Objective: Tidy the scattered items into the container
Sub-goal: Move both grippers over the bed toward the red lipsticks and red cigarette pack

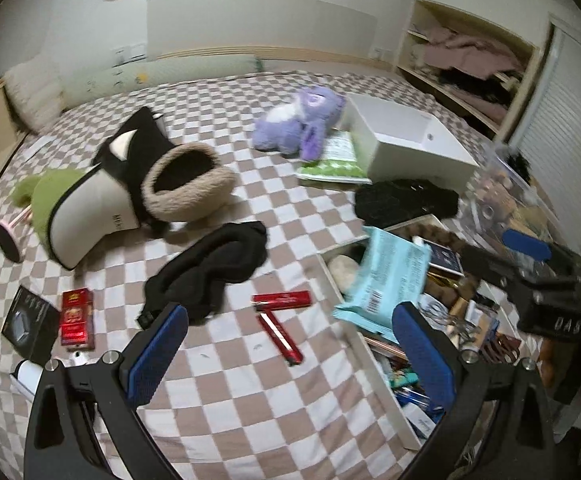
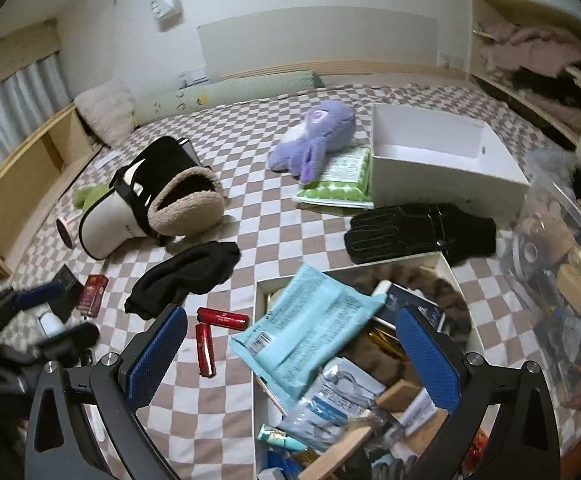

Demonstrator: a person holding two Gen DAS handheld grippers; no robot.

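Note:
A low white box (image 1: pixel 332 276) (image 2: pixel 256 292) full of small items sits on the checked bed, with a light blue packet (image 1: pixel 386 276) (image 2: pixel 310 332) lying over its near-left rim. Two red tubes (image 1: pixel 280 300) (image 2: pixel 222 318) lie just left of the box. A black cloth (image 1: pixel 210 270) (image 2: pixel 186 276) lies beyond them. My left gripper (image 1: pixel 290 344) is open and empty above the tubes. My right gripper (image 2: pixel 292 348) is open and empty above the box and packet.
An empty white box (image 1: pixel 406 140) (image 2: pixel 442 156), a purple plush (image 1: pixel 298 122) (image 2: pixel 314 136), a green packet (image 2: pixel 338 184), a black glove (image 1: pixel 406 198) (image 2: pixel 418 232), a fur-lined boot (image 1: pixel 130 188) (image 2: pixel 158 200), a red carton (image 1: pixel 76 318) and a clear bin (image 2: pixel 562 248) lie around.

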